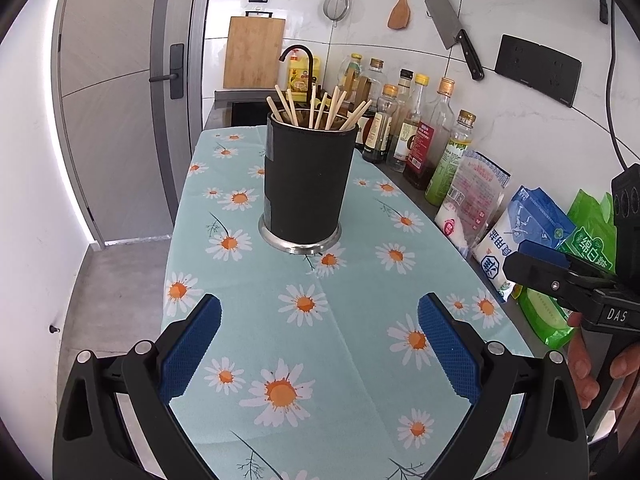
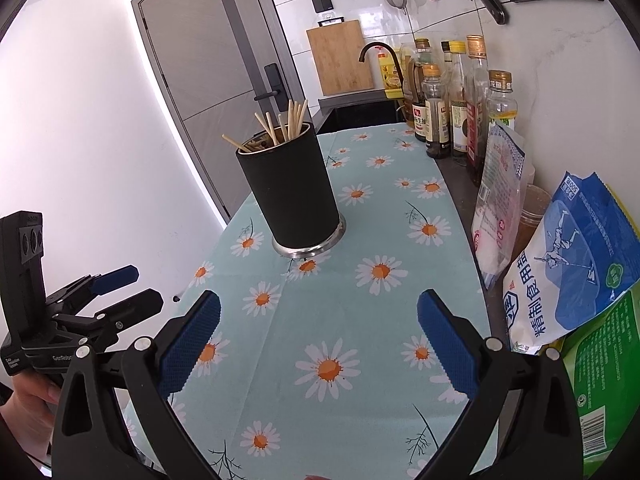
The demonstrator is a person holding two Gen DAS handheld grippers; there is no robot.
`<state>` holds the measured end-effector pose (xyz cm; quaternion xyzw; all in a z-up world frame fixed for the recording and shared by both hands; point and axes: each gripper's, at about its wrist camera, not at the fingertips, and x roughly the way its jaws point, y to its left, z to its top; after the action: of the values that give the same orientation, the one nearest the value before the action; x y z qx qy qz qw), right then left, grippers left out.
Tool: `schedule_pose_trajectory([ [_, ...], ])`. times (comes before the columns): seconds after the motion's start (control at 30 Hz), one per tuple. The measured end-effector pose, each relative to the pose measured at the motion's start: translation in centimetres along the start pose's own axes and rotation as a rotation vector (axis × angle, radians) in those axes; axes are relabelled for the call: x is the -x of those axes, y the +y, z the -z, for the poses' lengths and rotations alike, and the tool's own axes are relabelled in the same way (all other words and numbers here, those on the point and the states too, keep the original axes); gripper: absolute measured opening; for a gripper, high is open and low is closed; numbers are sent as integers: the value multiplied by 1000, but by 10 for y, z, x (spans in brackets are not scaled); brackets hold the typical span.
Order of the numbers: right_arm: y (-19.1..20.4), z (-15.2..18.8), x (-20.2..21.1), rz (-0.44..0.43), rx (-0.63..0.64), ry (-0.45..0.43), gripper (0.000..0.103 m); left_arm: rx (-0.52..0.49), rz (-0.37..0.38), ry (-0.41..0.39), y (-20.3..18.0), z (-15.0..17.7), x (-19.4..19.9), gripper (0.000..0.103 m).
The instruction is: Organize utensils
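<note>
Both wrist views face the holder (image 1: 308, 180) closely.

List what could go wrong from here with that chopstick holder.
The holder stands tall on a loose-looking tablecloth; a sideways nudge might tip it. The chopsticks splay out, so a gripper could snag them. Bottles crowd the right edge and might get knocked.

- My left gripper (image 1: 319, 344) is black with blue textured pads.
- The holder (image 1: 307, 184) is matte black with a silver base.
- The chopsticks (image 1: 320, 110) are pale wood.
- The tablecloth (image 1: 360, 340) is light teal with white, orange-centred daisies.
</note>
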<state>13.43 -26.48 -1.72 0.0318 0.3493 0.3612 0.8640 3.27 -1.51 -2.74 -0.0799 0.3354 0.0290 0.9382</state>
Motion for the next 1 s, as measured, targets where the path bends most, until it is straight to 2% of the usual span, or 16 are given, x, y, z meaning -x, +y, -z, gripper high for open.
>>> schedule_pose_trajectory([
  [1.0,-2,-2,1,4,9,7,98,0,0,15,-5,-3,-7,96],
])
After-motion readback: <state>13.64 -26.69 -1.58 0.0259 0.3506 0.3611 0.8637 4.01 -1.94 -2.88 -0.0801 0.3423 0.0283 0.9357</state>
